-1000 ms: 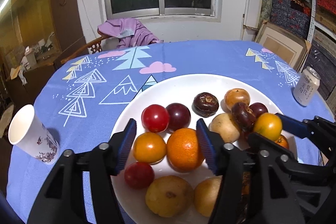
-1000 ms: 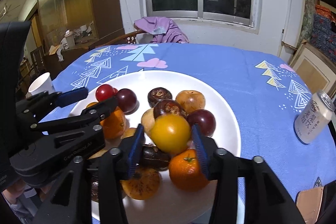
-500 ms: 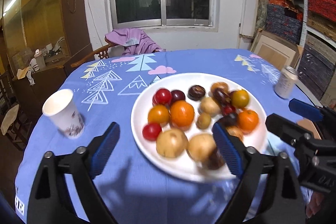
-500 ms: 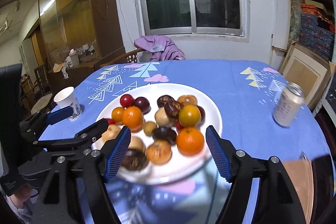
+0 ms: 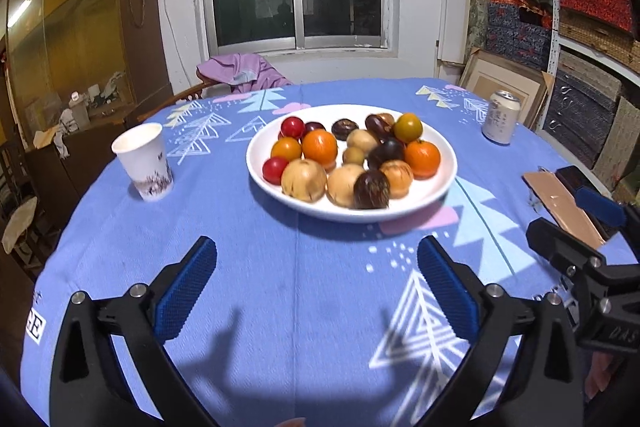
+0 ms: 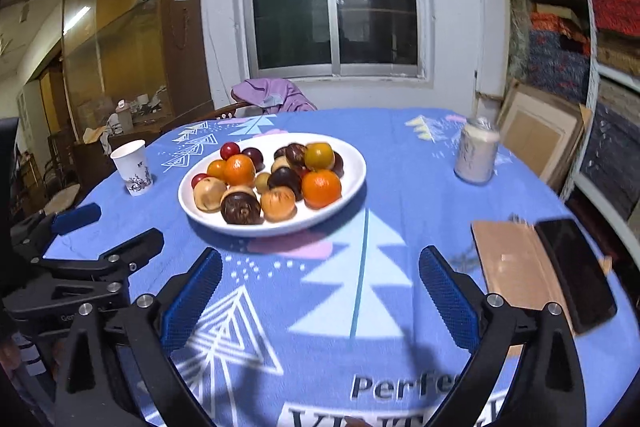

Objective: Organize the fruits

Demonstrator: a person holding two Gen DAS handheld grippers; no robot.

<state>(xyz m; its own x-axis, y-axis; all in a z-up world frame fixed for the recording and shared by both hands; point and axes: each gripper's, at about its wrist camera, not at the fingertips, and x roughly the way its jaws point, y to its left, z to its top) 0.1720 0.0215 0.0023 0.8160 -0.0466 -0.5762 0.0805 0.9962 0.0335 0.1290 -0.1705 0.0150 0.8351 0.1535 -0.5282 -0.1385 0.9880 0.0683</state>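
A white plate [image 5: 440, 187] heaped with several fruits sits mid-table on the blue cloth. Among them are two oranges [image 5: 319, 147], a yellow-green tomato [image 5: 408, 127], red and dark plums [image 5: 293, 127] and tan and brown round fruits. My left gripper [image 5: 316, 251] hovers over bare cloth in front of the plate, its jaws opening wide with nothing between them. My right gripper [image 6: 320, 259] is likewise short of the plate [image 6: 280, 229], jaws opening and empty. In the right wrist view the left gripper [image 6: 106, 233] shows at the left edge.
A paper cup [image 5: 144, 163] stands left of the plate and a drink can [image 5: 500, 123] to its right. A tan card [image 6: 516, 267] and a dark phone [image 6: 576, 271] lie near the table's right edge. Behind the table, a chair holds a purple garment [image 5: 240, 71].
Both grippers have drawn back from the plate toward the table's near side while their jaws spread wide. The orange and the yellow tomato that sat between the jaws now lie on the plate.
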